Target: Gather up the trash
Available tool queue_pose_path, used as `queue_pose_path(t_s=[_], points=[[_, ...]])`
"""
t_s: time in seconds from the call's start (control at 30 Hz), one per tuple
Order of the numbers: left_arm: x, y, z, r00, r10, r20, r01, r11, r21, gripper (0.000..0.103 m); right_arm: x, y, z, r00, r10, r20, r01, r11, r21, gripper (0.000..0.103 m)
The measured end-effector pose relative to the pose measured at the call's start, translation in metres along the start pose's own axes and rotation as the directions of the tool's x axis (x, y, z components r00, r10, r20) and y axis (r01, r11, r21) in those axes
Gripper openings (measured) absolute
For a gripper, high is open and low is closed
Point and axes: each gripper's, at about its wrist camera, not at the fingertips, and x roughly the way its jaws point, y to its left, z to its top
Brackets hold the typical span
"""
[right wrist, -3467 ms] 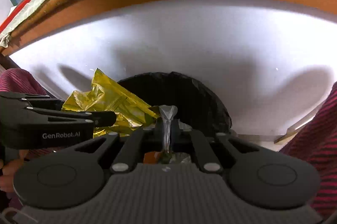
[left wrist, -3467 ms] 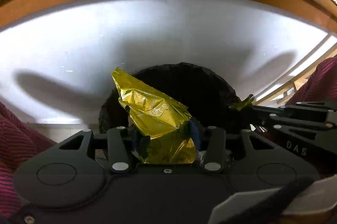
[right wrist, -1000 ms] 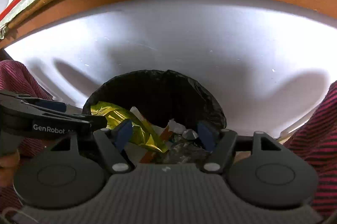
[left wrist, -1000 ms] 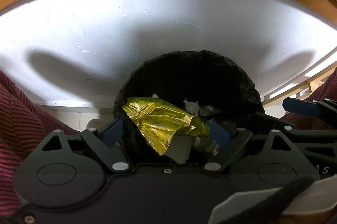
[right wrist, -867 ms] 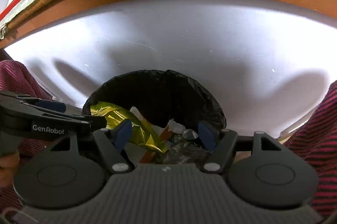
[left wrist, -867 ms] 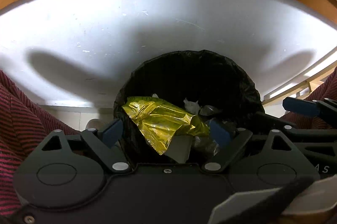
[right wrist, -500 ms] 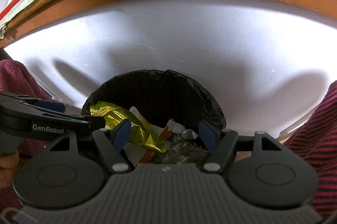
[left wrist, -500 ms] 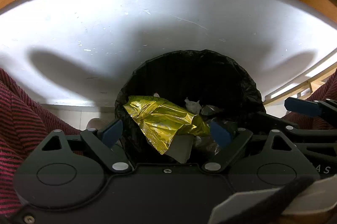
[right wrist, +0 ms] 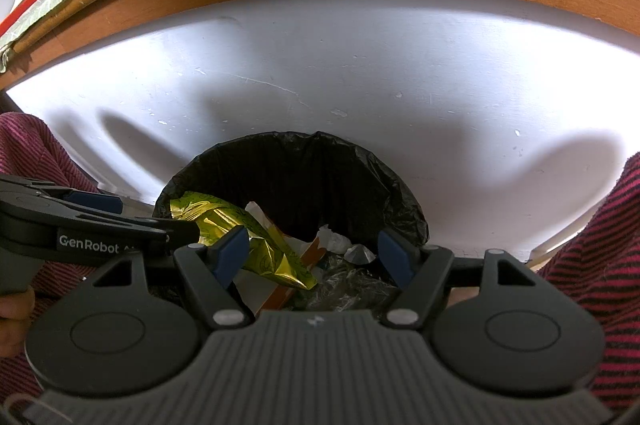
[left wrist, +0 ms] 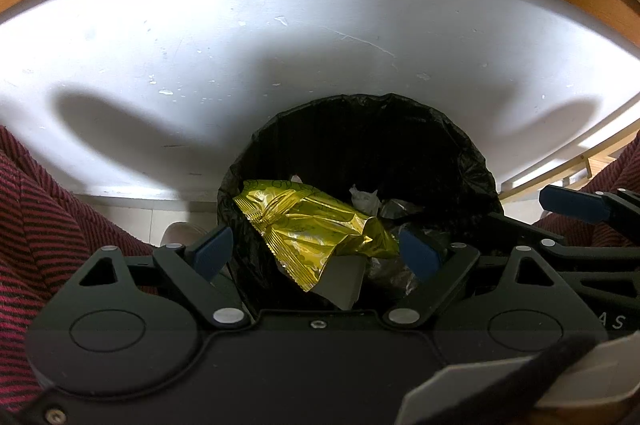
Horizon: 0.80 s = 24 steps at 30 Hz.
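Here the left gripper (left wrist: 312,251) hangs over a bin lined with a black bag (left wrist: 400,145), its blue-padded fingers (left wrist: 210,251) spread wide with nothing pressed between them. A crumpled gold foil wrapper (left wrist: 308,225) lies inside the bin on top of other rubbish, leaning against the liner's left side. The right gripper (right wrist: 312,257) is also over the bin, fingers (right wrist: 232,255) apart and empty. Below it lie clear plastic (right wrist: 348,285), white paper scraps (right wrist: 332,239) and an orange strip (right wrist: 308,253). Striped maroon sleeves (left wrist: 36,225) flank both views; a white wall (right wrist: 360,65) stands behind the bin.
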Motion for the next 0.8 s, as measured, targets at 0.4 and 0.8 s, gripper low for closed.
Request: queue_pose_path(t_s=[0.4,0.8], points=[[-0.0003,-0.0012,-0.0014,1.000,-0.002,-0.004,0.002,1.000,-0.006,0.090,0.0008,0.0015,-0.0005,1.000,-0.004,0.000,0.004,1.000,0.003,0.083],[-0.0022,-0.0002,-0.0025,1.000,-0.007,0.007,0.007,1.000,-0.005,0.089,0.0012,0.0019,-0.0007,1.000,-0.006,0.000,0.006,1.000,0.005,0.083]])
